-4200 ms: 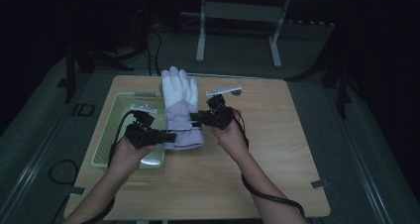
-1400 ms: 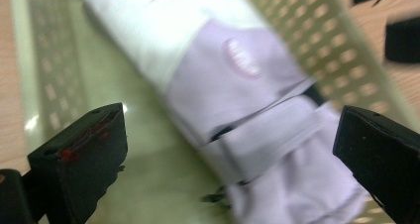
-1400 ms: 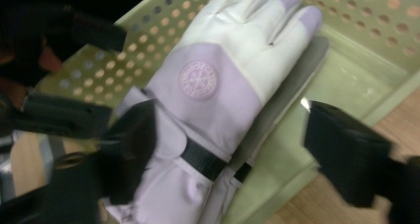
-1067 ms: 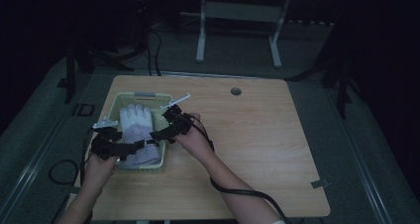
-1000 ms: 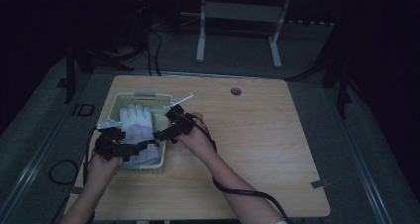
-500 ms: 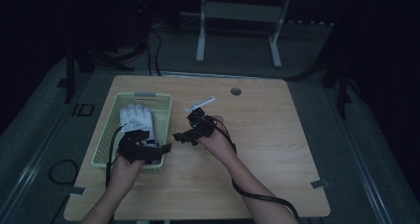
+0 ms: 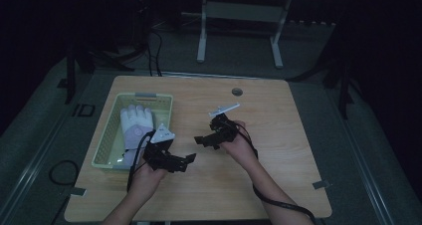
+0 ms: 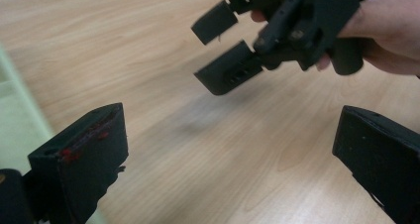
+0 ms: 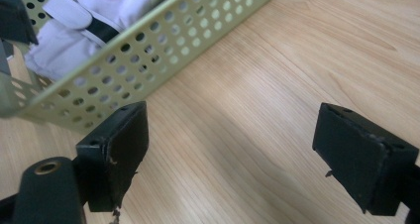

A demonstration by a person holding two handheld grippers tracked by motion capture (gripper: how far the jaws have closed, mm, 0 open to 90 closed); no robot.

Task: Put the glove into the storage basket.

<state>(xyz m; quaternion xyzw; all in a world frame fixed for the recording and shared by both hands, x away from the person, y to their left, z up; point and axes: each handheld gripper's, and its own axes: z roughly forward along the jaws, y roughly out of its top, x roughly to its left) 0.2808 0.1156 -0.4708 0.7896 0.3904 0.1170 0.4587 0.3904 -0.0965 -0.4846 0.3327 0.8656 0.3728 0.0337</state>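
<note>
A white glove point(image 7: 134, 124) lies flat in the pale green perforated basket point(image 7: 147, 95) at the table's left. My left gripper point(image 7: 186, 162) hovers open just right of the basket's near corner and holds nothing. My right gripper point(image 7: 201, 142) stands open over the middle of the table, its jaws pointing left toward the basket. In the left gripper view my left gripper point(image 8: 230, 154) has bare wood between its jaws, and the right gripper point(image 8: 225, 50) hangs open beyond. In the right gripper view my right gripper point(image 9: 237, 149) is spread wide, with the basket point(image 9: 148, 60) and glove point(image 9: 84, 21) ahead.
The wooden table point(image 7: 278, 150) stretches bare to the right and toward the near edge. A round cable port point(image 7: 237, 91) sits near the far edge. Cables trail from both grippers off the table's near side.
The glove, earlier held on the table by both grippers, now lies in the basket. Both grippers have let go and drawn away to the right, out of the basket.
</note>
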